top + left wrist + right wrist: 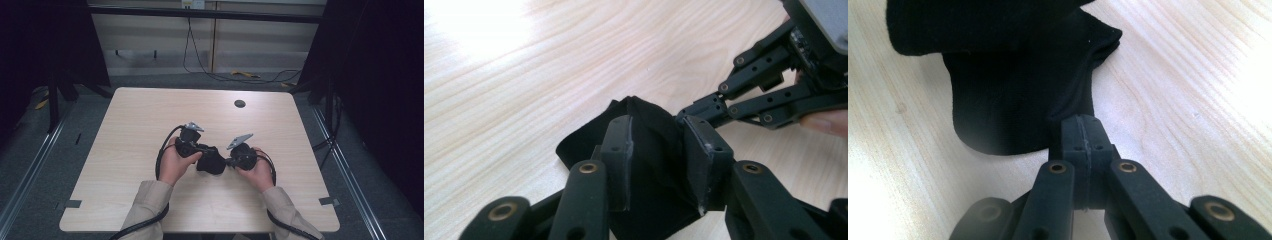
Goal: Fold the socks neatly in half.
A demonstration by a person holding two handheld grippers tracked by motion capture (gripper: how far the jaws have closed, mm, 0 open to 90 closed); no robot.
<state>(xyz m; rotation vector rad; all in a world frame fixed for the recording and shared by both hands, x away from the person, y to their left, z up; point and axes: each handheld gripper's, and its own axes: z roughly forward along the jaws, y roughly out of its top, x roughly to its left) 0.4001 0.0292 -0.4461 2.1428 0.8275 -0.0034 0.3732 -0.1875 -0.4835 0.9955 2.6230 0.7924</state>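
Observation:
A small black cloth (210,162) lies bunched on the light wooden table (145,115), between my two grippers near the front middle. My left gripper (203,152) reaches it from the left. In the left gripper view its jaws (661,150) stand apart with a raised fold of the cloth (584,145) loosely between the pads. My right gripper (228,161) comes in from the right and is shut on the cloth's edge. In the right gripper view its jaws (1083,127) are pressed together on a pinched corner of the cloth (1013,90). The right gripper (684,114) also shows at the cloth's far side.
A round dark hole (239,103) sits near the table's far edge. Bare wood surrounds the cloth on all sides. Dark curtains hang at both sides, and a cable (200,65) trails over the floor beyond the table.

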